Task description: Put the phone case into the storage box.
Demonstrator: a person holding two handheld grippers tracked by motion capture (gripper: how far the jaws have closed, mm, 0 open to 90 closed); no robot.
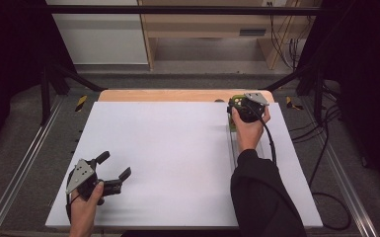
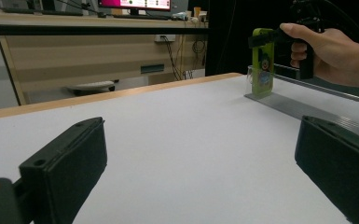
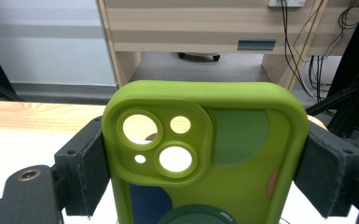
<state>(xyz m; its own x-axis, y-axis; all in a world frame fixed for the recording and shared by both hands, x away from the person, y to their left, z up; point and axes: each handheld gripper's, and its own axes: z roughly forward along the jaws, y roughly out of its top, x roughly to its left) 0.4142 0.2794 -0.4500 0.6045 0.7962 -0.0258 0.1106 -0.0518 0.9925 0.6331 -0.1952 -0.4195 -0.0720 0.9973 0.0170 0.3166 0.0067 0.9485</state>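
A lime-green phone case [image 3: 224,186] with camera cut-outs stands upright between the pads [image 3: 86,163] of my right gripper [image 3: 205,170], which press on its two long sides. From above, that gripper [image 1: 238,107] sits at the far right of the white board [image 1: 177,163], shut on the case [image 1: 235,101]. In the left gripper view the case [image 2: 262,63] has its lower end on a grey metal rail [image 2: 307,109]. My left gripper [image 1: 114,165] rests low at the near left of the board, and its jaws [image 2: 200,163] are wide open with nothing between them.
The grey rail [image 1: 233,143] runs along the board's right side toward the person. A wooden table edge [image 1: 168,95] shows behind the board. Black frame struts [image 1: 54,79] stand at the far corners, and cables [image 1: 321,163] trail on the right.
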